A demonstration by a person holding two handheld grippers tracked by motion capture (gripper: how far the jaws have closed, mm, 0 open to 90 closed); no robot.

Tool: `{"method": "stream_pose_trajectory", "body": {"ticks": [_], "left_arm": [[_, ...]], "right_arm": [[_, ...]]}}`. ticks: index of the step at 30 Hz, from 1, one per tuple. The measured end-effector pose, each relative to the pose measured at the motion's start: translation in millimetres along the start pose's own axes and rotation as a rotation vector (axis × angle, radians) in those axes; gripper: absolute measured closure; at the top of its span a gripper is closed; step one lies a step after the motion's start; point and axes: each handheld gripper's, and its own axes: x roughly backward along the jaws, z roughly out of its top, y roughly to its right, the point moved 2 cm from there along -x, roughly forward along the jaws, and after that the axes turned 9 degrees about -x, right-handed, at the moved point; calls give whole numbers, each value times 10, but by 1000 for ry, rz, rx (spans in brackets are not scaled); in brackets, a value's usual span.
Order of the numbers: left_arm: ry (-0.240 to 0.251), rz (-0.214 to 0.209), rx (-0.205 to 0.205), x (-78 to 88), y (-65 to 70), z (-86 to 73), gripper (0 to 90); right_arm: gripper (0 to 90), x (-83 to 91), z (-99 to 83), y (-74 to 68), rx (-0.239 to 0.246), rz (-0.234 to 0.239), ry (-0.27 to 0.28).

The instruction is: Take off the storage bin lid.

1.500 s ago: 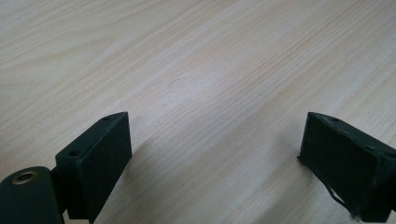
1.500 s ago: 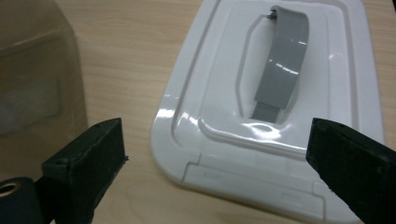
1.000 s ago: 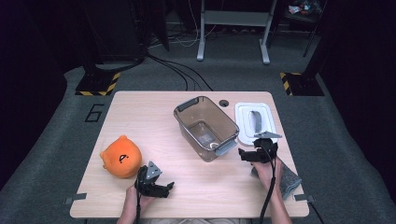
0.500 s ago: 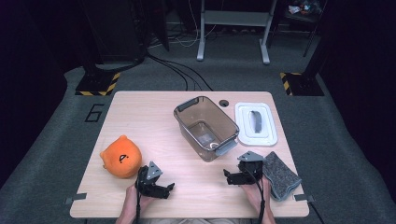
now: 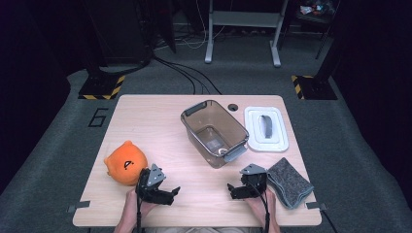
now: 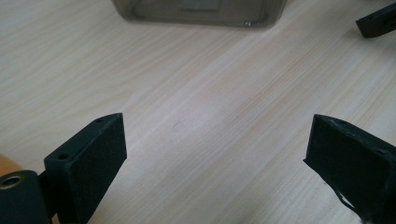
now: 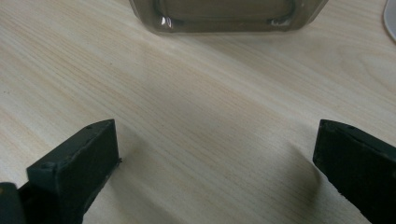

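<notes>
Left hand-held gripper (image 5: 167,192): at the near edge of the pale wooden worktop (image 5: 160,121), held in the person's left hand (image 5: 131,206); jaws spread wide, nothing between them; bare wood under the gap in the left gripper view.
Right hand-held gripper (image 5: 234,189): at the near edge, held in the person's right hand (image 5: 260,206); jaws spread wide and empty; bare wood between them in the right gripper view.
Spacing of the two: well apart, jaws pointing inward toward each other, open worktop between.
Folded grey cloth (image 5: 290,181): flat on the worktop at the near right corner, just beside the right hand-held gripper; whether they touch, cannot tell.
Round orange plush toy (image 5: 125,162): on the near left of the worktop, just beside the left hand-held gripper, on its far left side.
Translucent grey-brown plastic tub with grey handles (image 5: 214,132): mid-worktop, beyond both grippers, set at an angle, open top; its near wall shows at the top of both gripper views (image 6: 196,11) (image 7: 224,14).
White rectangular lid with a grey handle (image 5: 265,128): flat on the worktop, just right of the tub.
Small round hole (image 5: 232,107): in the worktop, beyond the tub.
</notes>
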Motion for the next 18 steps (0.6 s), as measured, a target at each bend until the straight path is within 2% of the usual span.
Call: {"method": "stream_pose_trajectory", "body": {"ticks": [1,2,4,5,9,13,18], "left_arm": [[-1,-6,-6,32,-19,16,48],[2,7,-9,69,-49,38,48],[12,21,3,114,-103,59,48],[11,27,4,144,-139,67,48],[22,47,21,269,-276,85,48],[26,82,32,384,-386,84,48],[33,130,46,552,-552,80,49]], "right_arm": [[0,-2,0,0,-6,-2,1],[0,-9,0,-5,-21,-7,-1],[0,-20,3,0,-21,-4,2],[0,-20,4,15,-5,-6,-5],[0,-16,3,10,-25,-1,-12],[0,-24,8,33,-10,-12,-4],[0,-20,7,28,-18,-13,-10]]}}
